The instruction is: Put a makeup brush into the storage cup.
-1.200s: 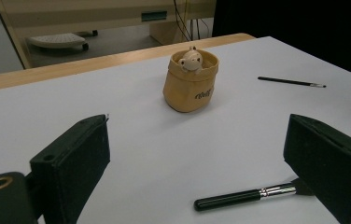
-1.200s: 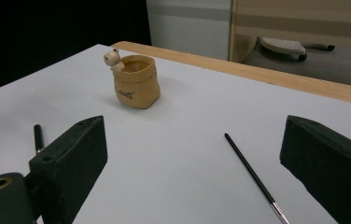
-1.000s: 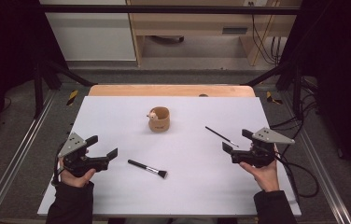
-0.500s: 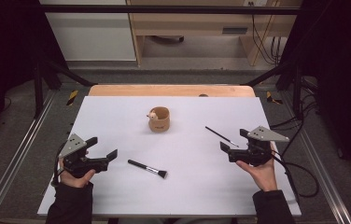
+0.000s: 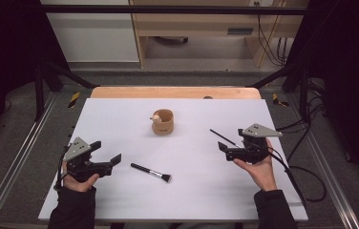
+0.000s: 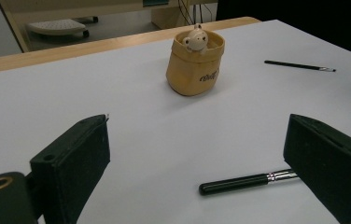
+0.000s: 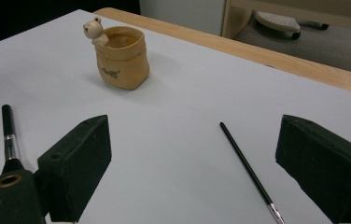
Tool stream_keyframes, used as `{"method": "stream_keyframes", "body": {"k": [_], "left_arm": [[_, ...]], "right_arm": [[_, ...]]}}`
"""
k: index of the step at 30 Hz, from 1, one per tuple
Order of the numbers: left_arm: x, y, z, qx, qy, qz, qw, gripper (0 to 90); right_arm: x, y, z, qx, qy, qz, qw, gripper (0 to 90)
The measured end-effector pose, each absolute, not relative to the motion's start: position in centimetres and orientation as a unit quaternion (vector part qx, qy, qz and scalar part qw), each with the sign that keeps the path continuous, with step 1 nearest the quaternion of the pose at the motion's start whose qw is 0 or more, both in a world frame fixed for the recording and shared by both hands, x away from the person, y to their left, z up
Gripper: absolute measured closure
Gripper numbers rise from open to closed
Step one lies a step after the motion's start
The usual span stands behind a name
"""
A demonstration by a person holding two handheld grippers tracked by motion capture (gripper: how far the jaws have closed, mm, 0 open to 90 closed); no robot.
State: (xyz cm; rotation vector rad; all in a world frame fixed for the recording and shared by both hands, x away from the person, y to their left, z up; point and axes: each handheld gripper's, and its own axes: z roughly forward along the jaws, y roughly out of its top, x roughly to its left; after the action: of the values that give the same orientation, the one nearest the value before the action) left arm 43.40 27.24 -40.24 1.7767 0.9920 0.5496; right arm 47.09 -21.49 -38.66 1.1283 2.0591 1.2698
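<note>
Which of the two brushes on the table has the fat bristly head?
The makeup brush lying near the left tongs: thick black handle, silver collar, bushy head. The other, a thin paintbrush by the right tongs, is needle-slim.

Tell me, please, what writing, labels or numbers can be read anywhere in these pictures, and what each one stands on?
Dark script on the side of the tan pot, below its rim: one short word, too blurred to read in either gripper view.
Thick brush: no lettering can be made out.
Thin brush: no lettering can be made out.

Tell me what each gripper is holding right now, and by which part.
Nothing is held. The left gripper and right gripper are both open; the makeup brush and thin brush lie free on the table.
</note>
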Motion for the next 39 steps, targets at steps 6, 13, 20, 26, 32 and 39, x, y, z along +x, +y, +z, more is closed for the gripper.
{"method": "stream_keyframes", "body": {"k": [6, 13, 20, 26, 32, 39], "left_arm": [[43.4, 27.1, -40.3, 0.738, 0.406, 0.227, 0.488, 6.3], [43.5, 27.2, -40.4, 0.739, 0.407, 0.225, 0.487, 6.3], [43.5, 27.2, -40.5, 0.738, 0.407, 0.225, 0.489, 6.3], [43.5, 27.2, -40.5, 0.740, 0.406, 0.225, 0.487, 6.4], [43.5, 27.2, -40.5, 0.741, 0.404, 0.226, 0.486, 6.3], [43.5, 27.1, -40.5, 0.743, 0.402, 0.227, 0.485, 6.4]], "right_arm": [[49.0, -20.5, -38.9, 0.418, 0.763, 0.438, 0.227, 11.5], [51.3, -19.5, -39.6, 0.429, 0.774, 0.409, 0.223, 12.2], [53.0, -19.4, -40.7, 0.442, 0.782, 0.380, 0.223, 13.9], [54.0, -19.5, -41.4, 0.452, 0.786, 0.361, 0.219, 15.3], [54.8, -19.6, -42.2, 0.463, 0.789, 0.340, 0.218, 16.1], [56.1, -19.7, -43.6, 0.476, 0.791, 0.321, 0.212, 19.3]]}}
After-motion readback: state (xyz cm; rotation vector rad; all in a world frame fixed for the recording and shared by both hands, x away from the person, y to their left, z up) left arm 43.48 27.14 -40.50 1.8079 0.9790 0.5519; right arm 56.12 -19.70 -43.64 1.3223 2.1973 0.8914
